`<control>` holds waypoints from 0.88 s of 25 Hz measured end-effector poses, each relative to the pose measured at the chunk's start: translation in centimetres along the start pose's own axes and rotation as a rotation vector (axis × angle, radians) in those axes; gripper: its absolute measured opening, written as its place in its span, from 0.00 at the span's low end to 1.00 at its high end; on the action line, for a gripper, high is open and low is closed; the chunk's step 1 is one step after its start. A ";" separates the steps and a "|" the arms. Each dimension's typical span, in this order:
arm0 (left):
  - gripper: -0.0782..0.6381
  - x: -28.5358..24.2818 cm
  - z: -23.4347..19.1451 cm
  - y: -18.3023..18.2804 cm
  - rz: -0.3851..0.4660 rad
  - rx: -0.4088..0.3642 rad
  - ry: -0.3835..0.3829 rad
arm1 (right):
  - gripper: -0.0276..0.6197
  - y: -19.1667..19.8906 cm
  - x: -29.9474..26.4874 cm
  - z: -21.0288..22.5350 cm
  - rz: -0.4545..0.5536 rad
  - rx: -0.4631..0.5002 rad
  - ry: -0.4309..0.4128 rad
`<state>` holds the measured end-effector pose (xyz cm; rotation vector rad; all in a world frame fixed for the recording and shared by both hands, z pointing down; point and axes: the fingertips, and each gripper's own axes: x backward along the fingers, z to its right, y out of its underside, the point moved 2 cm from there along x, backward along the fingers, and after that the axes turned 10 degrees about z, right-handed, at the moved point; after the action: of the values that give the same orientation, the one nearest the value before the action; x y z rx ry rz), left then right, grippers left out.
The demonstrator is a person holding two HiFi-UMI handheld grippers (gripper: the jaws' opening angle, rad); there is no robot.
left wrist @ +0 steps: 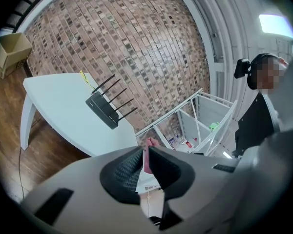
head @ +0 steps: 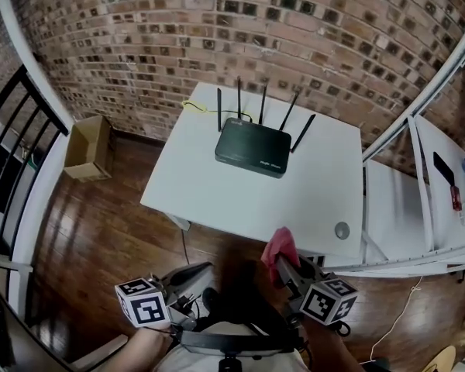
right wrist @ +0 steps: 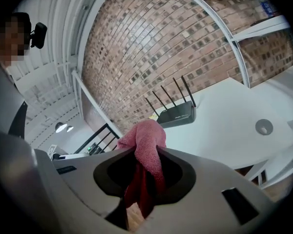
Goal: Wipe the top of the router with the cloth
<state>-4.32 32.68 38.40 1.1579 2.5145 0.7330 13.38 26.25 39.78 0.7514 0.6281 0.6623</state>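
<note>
Facing a reach over the tabletop to the router lying far off at twelve o'clock, and risking shoving it, snagging its upright antennas or tugging the yellow cable behind. Pinching the bunched pink cloth in the right tool at five o'clock, possibly slipping under pressure; holding the left tool at seven o'clock pressed together, empty.

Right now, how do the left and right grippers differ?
The right gripper is shut on the pink cloth; the left gripper has jaws nearly together, gripping nothing. The right gripper sits nearer the table than the left gripper. Both are well short of the router.
</note>
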 end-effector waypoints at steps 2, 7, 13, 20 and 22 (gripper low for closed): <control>0.17 -1.1 -1.3 -0.6 0.000 0.008 -0.008 | 0.21 -0.6 -2.3 1.0 -0.003 0.012 -0.010; 0.17 -5.1 -3.7 -4.2 0.034 0.000 -0.045 | 0.21 -2.9 -9.0 3.3 -0.030 0.000 -0.075; 0.17 -11.5 -5.7 -9.8 0.049 -0.027 -0.107 | 0.21 -8.1 -17.1 5.4 -0.052 0.012 -0.163; 0.17 -16.7 -7.6 -13.2 0.040 -0.034 -0.131 | 0.21 -11.7 -23.9 7.5 -0.064 0.054 -0.204; 0.17 -17.5 -8.2 -14.3 0.034 -0.045 -0.128 | 0.21 -12.2 -25.5 7.5 -0.065 0.066 -0.209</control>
<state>-5.67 8.70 38.01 1.1954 2.3674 0.6963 6.41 -2.14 41.52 0.8462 0.4829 0.4975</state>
